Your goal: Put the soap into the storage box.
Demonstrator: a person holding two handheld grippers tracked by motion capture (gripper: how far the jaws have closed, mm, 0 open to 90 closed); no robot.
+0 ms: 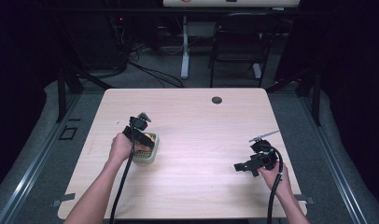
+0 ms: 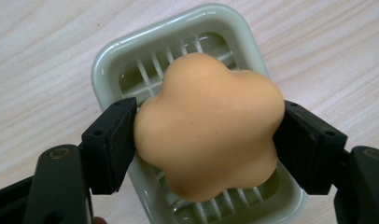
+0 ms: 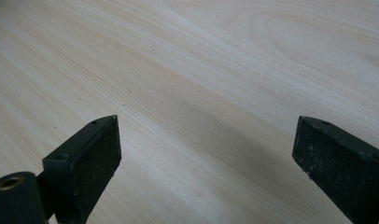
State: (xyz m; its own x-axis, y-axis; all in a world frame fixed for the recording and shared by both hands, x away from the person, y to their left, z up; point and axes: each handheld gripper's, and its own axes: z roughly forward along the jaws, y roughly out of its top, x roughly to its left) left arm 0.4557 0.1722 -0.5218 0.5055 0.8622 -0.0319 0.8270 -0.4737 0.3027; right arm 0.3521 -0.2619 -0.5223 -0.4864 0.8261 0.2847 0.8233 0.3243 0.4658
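An orange flower-shaped soap (image 2: 208, 126) is held over a pale green slotted soap dish (image 2: 131, 60), with the jaws of my left gripper (image 2: 204, 140) shut on its two sides. In the high view the left gripper (image 1: 143, 135) is over the soap dish (image 1: 148, 156) at the table's left middle, and a bit of the orange soap (image 1: 151, 138) shows there. My right gripper (image 1: 243, 166) hangs near the right front of the table, jaws wide apart. The right gripper view has its open jaws (image 3: 206, 158) above bare wood with nothing between them.
The light wooden table (image 1: 197, 126) has a round cable grommet (image 1: 217, 100) near its far edge. A black chair (image 1: 237, 44) and a white desk leg (image 1: 185, 46) stand on the floor beyond the table. Cables trail from both grippers toward the front edge.
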